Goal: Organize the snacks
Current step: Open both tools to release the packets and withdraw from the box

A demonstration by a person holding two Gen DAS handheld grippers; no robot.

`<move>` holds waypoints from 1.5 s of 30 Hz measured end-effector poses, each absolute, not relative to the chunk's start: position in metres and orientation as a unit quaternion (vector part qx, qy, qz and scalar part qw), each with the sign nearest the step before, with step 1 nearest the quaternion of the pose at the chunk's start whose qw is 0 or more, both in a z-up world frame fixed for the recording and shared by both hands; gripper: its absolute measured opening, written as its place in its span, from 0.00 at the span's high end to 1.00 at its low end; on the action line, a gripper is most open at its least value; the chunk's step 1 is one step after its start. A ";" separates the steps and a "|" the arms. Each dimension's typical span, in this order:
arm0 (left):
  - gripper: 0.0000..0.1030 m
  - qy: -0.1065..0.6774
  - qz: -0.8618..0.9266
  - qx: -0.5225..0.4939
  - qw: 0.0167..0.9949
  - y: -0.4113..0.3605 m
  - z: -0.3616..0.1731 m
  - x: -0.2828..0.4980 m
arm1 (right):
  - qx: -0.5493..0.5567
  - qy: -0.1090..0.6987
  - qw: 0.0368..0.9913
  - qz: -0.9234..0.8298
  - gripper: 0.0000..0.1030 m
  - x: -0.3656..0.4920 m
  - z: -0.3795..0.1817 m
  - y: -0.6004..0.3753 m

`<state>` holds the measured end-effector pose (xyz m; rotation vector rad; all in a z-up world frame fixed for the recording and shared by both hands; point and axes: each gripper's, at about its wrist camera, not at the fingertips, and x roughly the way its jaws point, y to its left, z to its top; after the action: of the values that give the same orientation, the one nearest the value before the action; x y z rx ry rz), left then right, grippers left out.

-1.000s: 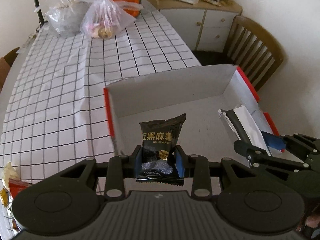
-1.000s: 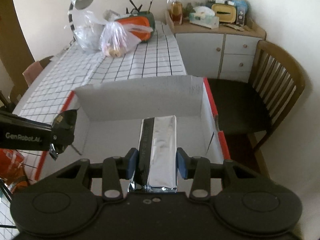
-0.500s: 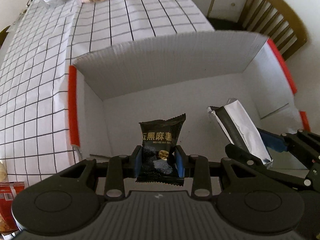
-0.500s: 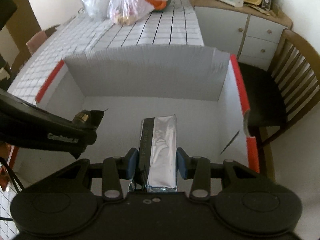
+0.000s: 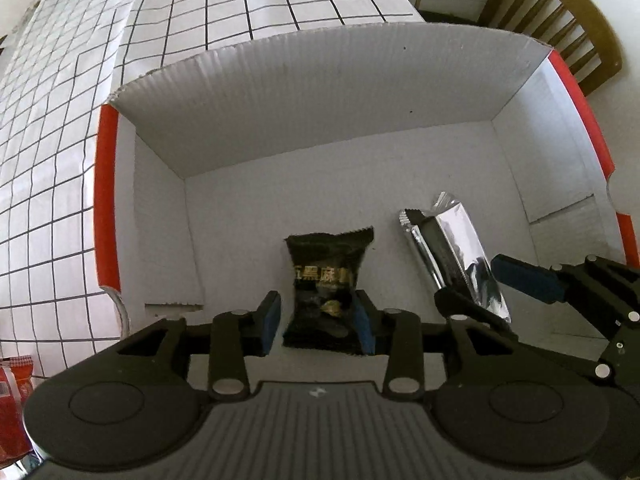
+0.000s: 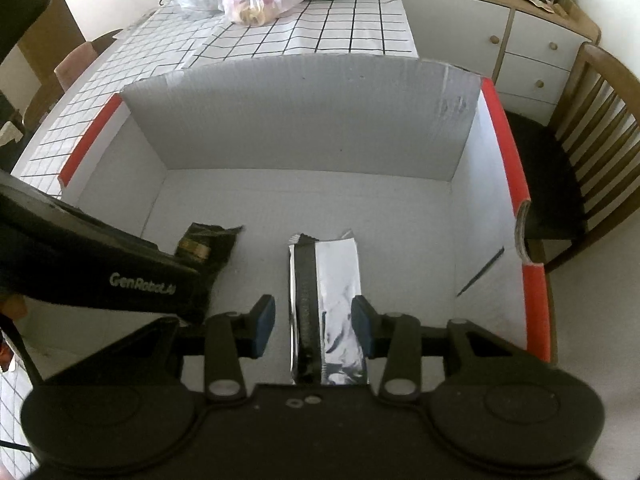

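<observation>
Left gripper [image 5: 316, 322]: my jaws have just been opening, black snack packet [image 5: 326, 280] loose between them on the white box [image 5: 320, 120] floor. Right gripper [image 6: 314, 324]: jaws apart, silver packet [image 6: 326, 300] between, right of the black one.

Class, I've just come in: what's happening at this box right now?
A person with two handheld grippers is loading snacks into the white box. The left gripper has just been opening its fingers around a black snack packet low in the box. The right gripper straddles a silver packet, a gap showing beside one finger, so it looks released too.
</observation>
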<state>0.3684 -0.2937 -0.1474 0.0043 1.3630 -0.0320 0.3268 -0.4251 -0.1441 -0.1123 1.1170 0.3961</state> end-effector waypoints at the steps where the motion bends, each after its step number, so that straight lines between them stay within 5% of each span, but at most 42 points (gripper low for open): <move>1: 0.59 0.628 -0.016 -0.001 0.778 -0.293 -0.146 0.367 | -0.052 0.525 0.828 0.188 0.60 0.326 -0.143 -0.426; 16: 0.53 0.563 -0.039 -0.031 0.825 -0.271 -0.094 0.320 | -0.016 0.480 0.856 0.191 0.51 0.296 -0.095 -0.429; 32: 0.43 0.471 -0.052 -0.038 0.880 -0.225 -0.038 0.250 | -0.004 0.425 0.880 0.214 0.23 0.240 -0.048 -0.403; 45: 0.36 0.410 -0.059 -0.048 0.909 -0.159 -0.015 0.182 | 0.012 0.391 0.890 0.235 0.12 0.185 -0.027 -0.352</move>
<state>0.1818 -0.1591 -0.0149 -0.0985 0.8462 -0.1225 0.1848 -0.3519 -0.0270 0.0259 0.8111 0.4887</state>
